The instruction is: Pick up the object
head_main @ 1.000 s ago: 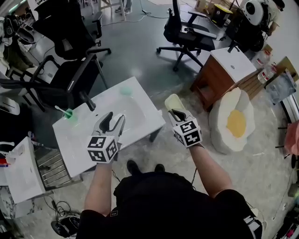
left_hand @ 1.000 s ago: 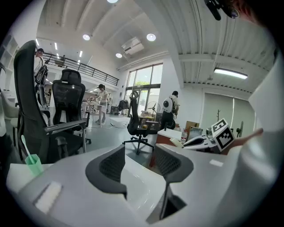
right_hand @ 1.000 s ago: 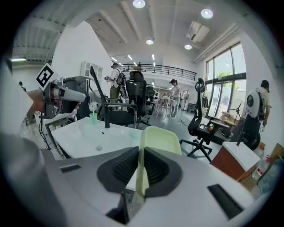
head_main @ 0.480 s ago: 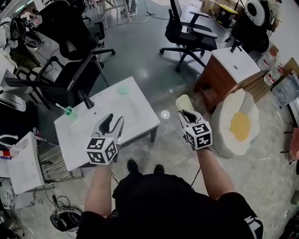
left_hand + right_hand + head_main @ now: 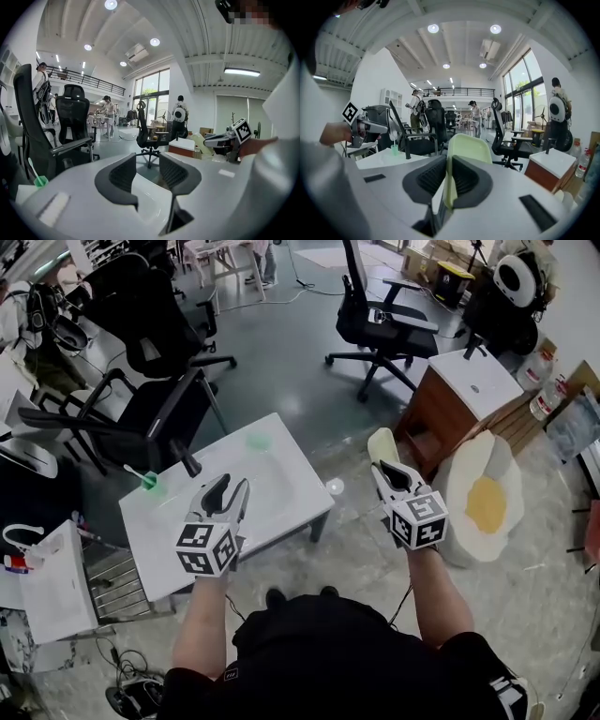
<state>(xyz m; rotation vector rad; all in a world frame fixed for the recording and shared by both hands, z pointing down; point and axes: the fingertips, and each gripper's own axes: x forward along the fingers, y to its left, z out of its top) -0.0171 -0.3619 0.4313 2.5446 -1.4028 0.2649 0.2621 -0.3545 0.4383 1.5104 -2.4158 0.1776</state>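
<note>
Two hand-held grippers are held out in front of the person, well apart from each other. The left hand-held gripper (image 5: pixel 232 486) hangs over the near part of a white table (image 5: pixel 286 465) with a shallow basin sunk in its top. Its jaws stand partly apart and are closing, and its own view shows nothing between them, only the table top and the room beyond. The right hand-held gripper (image 5: pixel 382 468) is off the table's right edge, above the grey floor (image 5: pixel 309 399). Its jaws are nearly together and clamped on the lower edge of a flat pale green piece (image 5: pixel 380 443). That piece stands upright out of the jaws, with its rounded top well past the fingertips, and it touches neither the table nor the floor. On the table's far left side stand a dark tap (image 5: pixel 190 463) and a small green cup (image 5: pixel 148 482) with a stick in it. To the right of the held piece are a wooden cabinet (image 5: pixel 427 413) with a white top and an egg-shaped cushion (image 5: pixel 487 502). A black office chair (image 5: pixel 384 320) stands farther back.
</note>
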